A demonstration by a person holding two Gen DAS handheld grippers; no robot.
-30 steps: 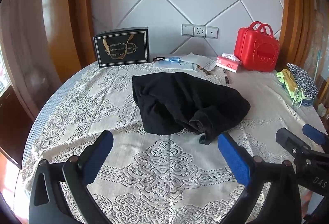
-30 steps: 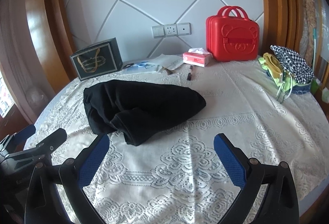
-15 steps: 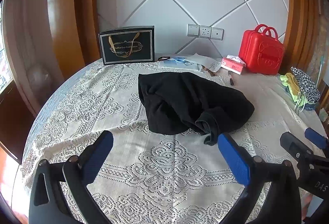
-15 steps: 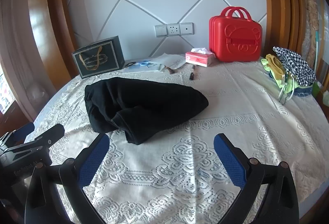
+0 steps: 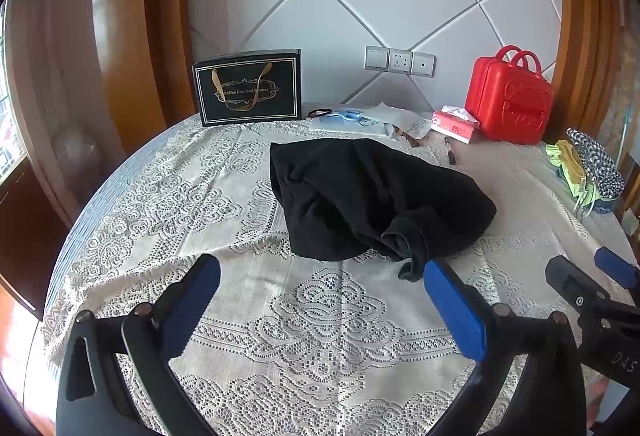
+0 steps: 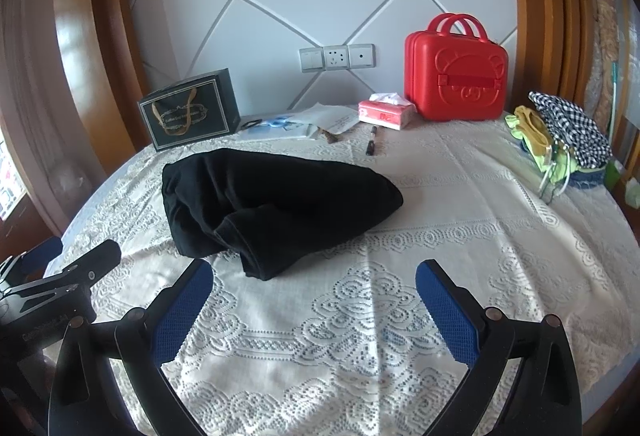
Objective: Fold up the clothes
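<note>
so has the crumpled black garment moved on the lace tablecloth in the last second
No. The crumpled black garment keeps its place beside the black marker pen and below the black gift bag; only the camera shifted.

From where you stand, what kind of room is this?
Probably a room in a home, perhaps a dining room. A round table with a lace tablecloth holds a black garment, a tissue box and a red case, below wall sockets.

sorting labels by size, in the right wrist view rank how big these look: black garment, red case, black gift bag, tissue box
1. black garment, the largest, though it also lies nearest the camera
2. red case
3. black gift bag, close to the red case, so that order is unsure
4. tissue box, the smallest
</note>
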